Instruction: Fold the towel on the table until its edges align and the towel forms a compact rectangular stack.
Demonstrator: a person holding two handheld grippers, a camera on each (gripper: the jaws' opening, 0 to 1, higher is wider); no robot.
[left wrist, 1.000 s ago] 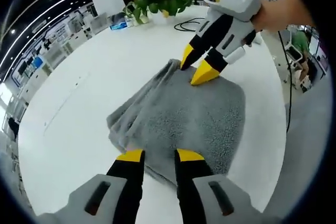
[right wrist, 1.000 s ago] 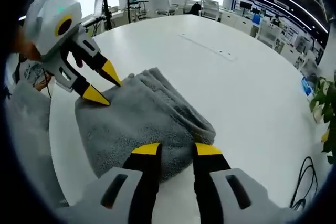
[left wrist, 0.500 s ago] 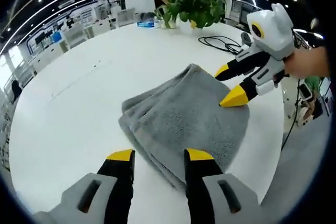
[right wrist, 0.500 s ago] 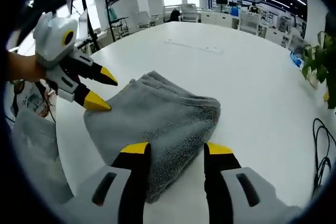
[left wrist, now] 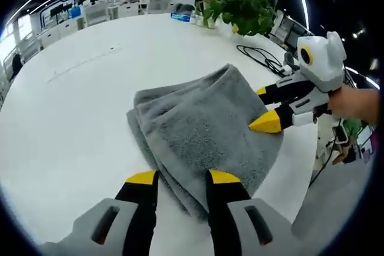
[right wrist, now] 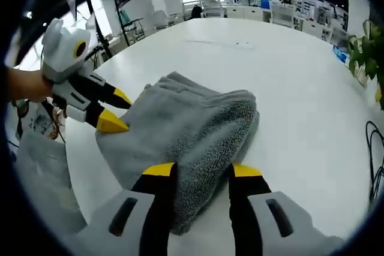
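Towel (left wrist: 204, 127): grey, folded in layers, lying on the white table (left wrist: 72, 106). Left tongs (left wrist: 180, 178): released, tips parted at the towel's near edge. Right tongs (right wrist: 201, 171): released, tips parted over the opposite edge. Plant (left wrist: 240, 10) and cable (left wrist: 258, 58): at the table's far side.

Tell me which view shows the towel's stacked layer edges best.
The left gripper view: the towel's stacked layers run edge-on toward the left gripper. The right gripper view shows mostly its top and a rounded fold.
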